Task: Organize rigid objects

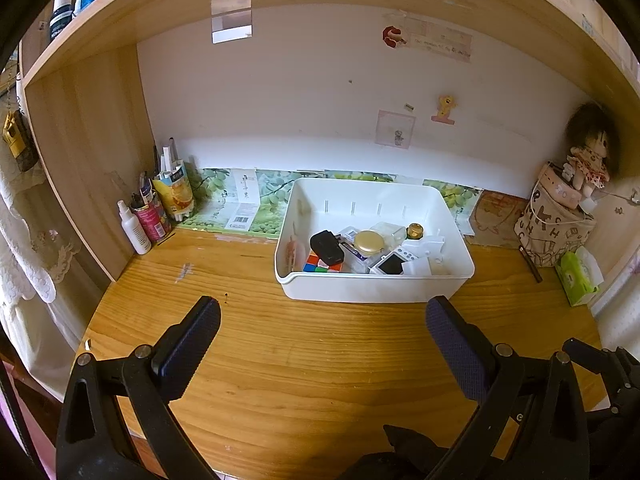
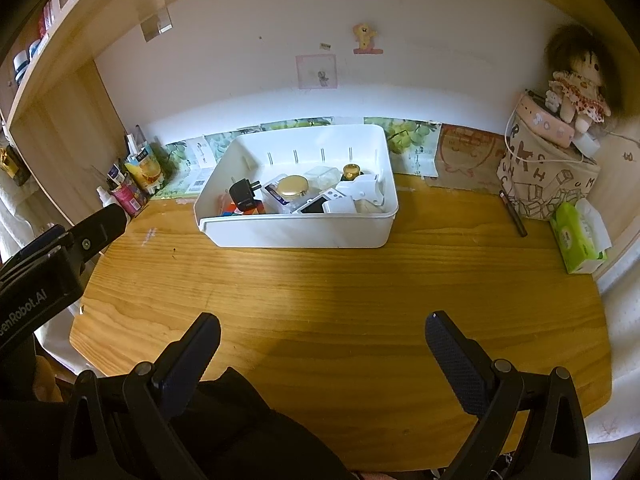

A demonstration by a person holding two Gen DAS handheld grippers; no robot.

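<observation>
A white plastic bin (image 1: 372,290) (image 2: 296,232) stands on the wooden desk (image 1: 300,360) (image 2: 340,300) toward the back. Inside it lie a colour cube (image 1: 320,264), a black charger plug (image 1: 326,246) (image 2: 242,196), a round gold lid (image 1: 369,241) (image 2: 293,186), a small gold-capped bottle (image 1: 415,231) (image 2: 350,171), a small white device with a dark screen (image 1: 394,265) (image 2: 316,205) and clear boxes. My left gripper (image 1: 322,312) is open above bare desk in front of the bin. My right gripper (image 2: 322,326) is open too, nearer the desk's front edge. Neither holds anything.
At the back left stand a white spray bottle (image 1: 134,228), a pink can (image 1: 150,218) and a pen holder carton (image 1: 174,194). At the right are a printed fabric bag (image 2: 548,176) with a doll (image 2: 578,88) on it, a green tissue pack (image 2: 580,240) and a dark pen (image 2: 514,214). A shelf overhangs the desk.
</observation>
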